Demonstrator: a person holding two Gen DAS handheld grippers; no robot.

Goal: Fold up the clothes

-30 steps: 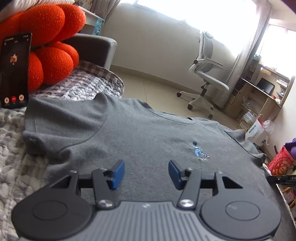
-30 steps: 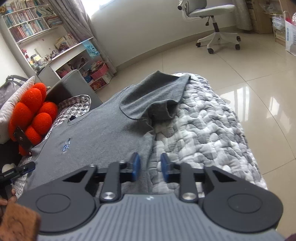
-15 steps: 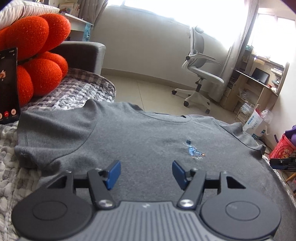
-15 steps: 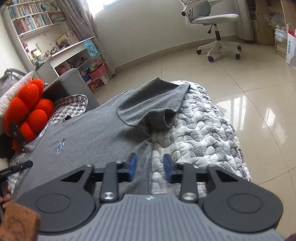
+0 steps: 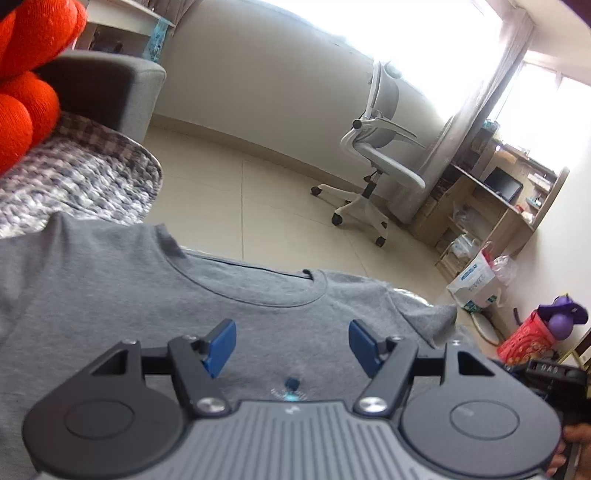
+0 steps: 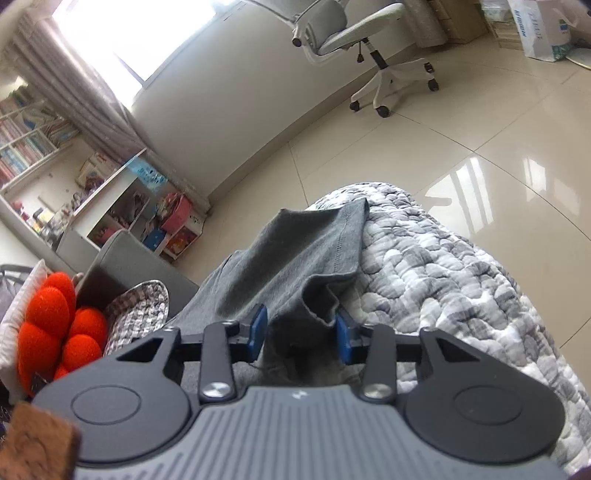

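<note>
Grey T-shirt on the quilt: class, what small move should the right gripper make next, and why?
Probably close the right gripper on the T-shirt. Its jaws have just been closing, and the rumpled sleeve edge sits between the blue pads, though they do not clearly pinch it yet. The left gripper hovers open above the chest, below the collar, so the fold likely starts from this sleeve.

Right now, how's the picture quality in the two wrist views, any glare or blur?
Left wrist view: the window is blown out to white, the grey T-shirt is soft with motion blur, and the walls bow from the fisheye. Right wrist view: glare patches on the floor tiles, a washed-out window, and a blurred sleeve.
</note>
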